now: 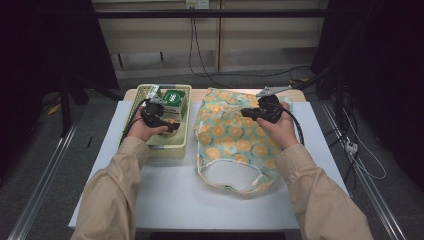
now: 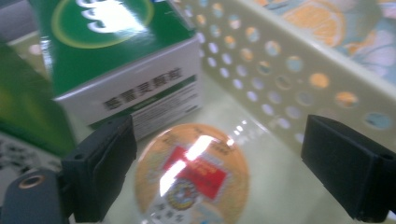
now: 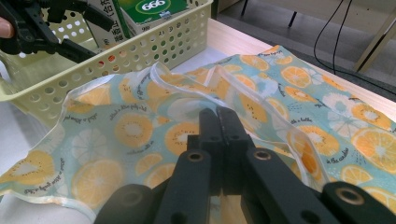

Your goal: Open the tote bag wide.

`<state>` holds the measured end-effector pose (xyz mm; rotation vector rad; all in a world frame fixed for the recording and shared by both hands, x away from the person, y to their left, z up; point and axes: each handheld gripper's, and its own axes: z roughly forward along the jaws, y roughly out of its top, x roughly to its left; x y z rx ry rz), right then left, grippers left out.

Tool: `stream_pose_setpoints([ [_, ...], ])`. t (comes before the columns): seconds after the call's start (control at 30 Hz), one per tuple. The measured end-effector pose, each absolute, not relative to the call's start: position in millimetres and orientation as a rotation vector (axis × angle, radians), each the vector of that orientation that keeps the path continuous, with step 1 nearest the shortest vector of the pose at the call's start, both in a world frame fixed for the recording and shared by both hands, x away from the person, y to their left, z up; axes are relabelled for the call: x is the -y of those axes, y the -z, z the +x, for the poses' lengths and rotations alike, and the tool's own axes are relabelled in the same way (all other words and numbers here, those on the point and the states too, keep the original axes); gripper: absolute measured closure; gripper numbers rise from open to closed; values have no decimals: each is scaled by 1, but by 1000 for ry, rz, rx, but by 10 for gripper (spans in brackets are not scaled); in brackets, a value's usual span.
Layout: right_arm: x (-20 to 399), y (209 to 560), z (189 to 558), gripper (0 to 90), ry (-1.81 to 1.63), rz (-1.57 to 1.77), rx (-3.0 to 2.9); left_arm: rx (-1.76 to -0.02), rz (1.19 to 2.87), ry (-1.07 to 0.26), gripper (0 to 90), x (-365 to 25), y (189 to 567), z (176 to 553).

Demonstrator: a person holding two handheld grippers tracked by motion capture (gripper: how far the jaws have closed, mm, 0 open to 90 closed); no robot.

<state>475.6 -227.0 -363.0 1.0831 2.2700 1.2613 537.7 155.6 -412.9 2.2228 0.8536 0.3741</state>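
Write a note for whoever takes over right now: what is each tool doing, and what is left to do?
Left tool: open, down inside the basket, jaws either side of the round orange tin, not gripping it yet.
Right tool: shut, resting on the fruit-print bag beside the basket; whether it pinches fabric is unclear.
Green-and-white box: in the basket behind the tin.
Done: nothing has left the basket.
Left, probably: grip the tin, move it to the bag.

Glossy round lid (image 2: 192,173), perforated plastic basket (image 2: 280,70), seemingly slick printed bag (image 3: 140,121).
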Motion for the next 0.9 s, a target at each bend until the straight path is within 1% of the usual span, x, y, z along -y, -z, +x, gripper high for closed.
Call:
stream_pose_setpoints([
  [0.03,227,363,476,900,-1264,1085,-2270,-867,2230,-418,102,-154,413,536],
  [0.1,227,364,476,900,-1262,1084,-2273,-854,2220,-377,103,-154,413,537],
  [0.2,226,364,475,900,-1258,1080,-2278,-852,2206,-378,138,-154,412,537],
  [0.3,227,362,475,900,-1261,1078,-2275,-874,2231,-366,130,-155,415,538],
  [0.33,228,362,475,900,-1261,1079,-2275,-910,2240,-359,126,-156,419,539],
  [0.37,228,361,475,900,-1260,1078,-2273,-933,2246,-388,120,-155,420,539],
  [0.4,228,361,475,900,-1261,1080,-2272,-908,2268,-345,120,-156,421,541],
  [0.57,227,361,475,900,-1255,1075,-2277,-948,2271,-330,115,-151,430,543],
  [0.7,227,361,475,900,-1257,1072,-2277,-940,2296,-357,108,-151,431,544],
  [0.9,227,362,475,900,-1255,1073,-2283,-969,2288,-390,102,-152,433,544],
])
